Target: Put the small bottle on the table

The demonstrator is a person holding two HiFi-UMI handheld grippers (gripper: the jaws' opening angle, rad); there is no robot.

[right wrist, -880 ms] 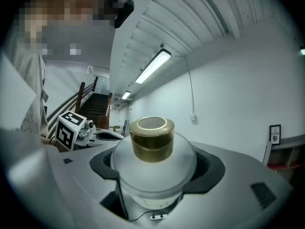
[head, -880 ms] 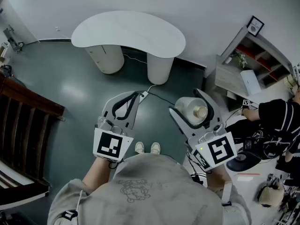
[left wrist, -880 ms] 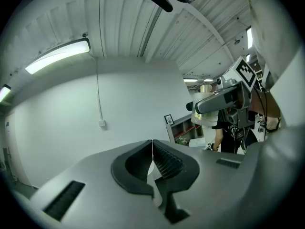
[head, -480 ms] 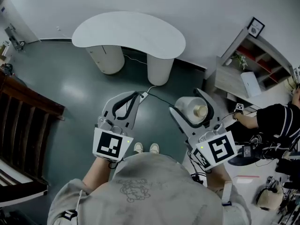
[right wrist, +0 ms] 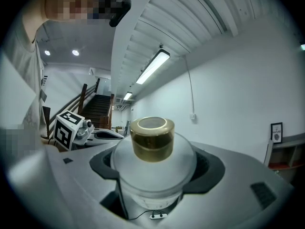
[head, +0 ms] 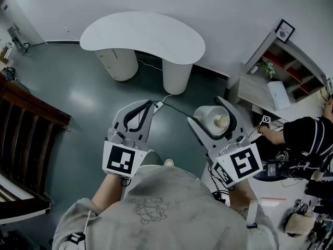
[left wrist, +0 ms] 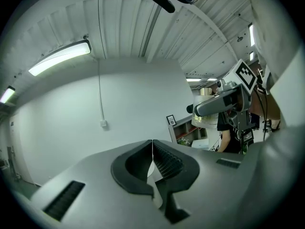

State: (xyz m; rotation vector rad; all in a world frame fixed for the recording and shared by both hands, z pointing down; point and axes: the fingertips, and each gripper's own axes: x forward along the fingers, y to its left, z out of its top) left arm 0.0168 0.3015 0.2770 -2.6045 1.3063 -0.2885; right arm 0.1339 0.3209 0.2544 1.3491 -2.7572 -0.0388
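Note:
A small white bottle [head: 214, 120] with a gold cap [right wrist: 152, 138] sits between the wide-spread jaws of my right gripper [head: 212, 120], which is shut on it and holds it above the floor. In the right gripper view the bottle [right wrist: 155, 168] fills the space between the dark pads. My left gripper [head: 151, 108] is at the left, shut with nothing in it; its pads [left wrist: 159, 162] meet in the left gripper view. The white kidney-shaped table [head: 143, 35] stands ahead on two round legs, well beyond both grippers, and its top is bare.
A dark wooden chair [head: 26, 139] stands at the left. A grey shelf unit [head: 276, 77] with a framed picture is at the right. A seated person in black [head: 307, 139] is at the right edge beside cables and gear. A white cable [head: 171, 105] runs across the dark floor.
Both grippers hold nearly the same place. The view has shifted a little, and the person's shoes below have slipped mostly out of sight.

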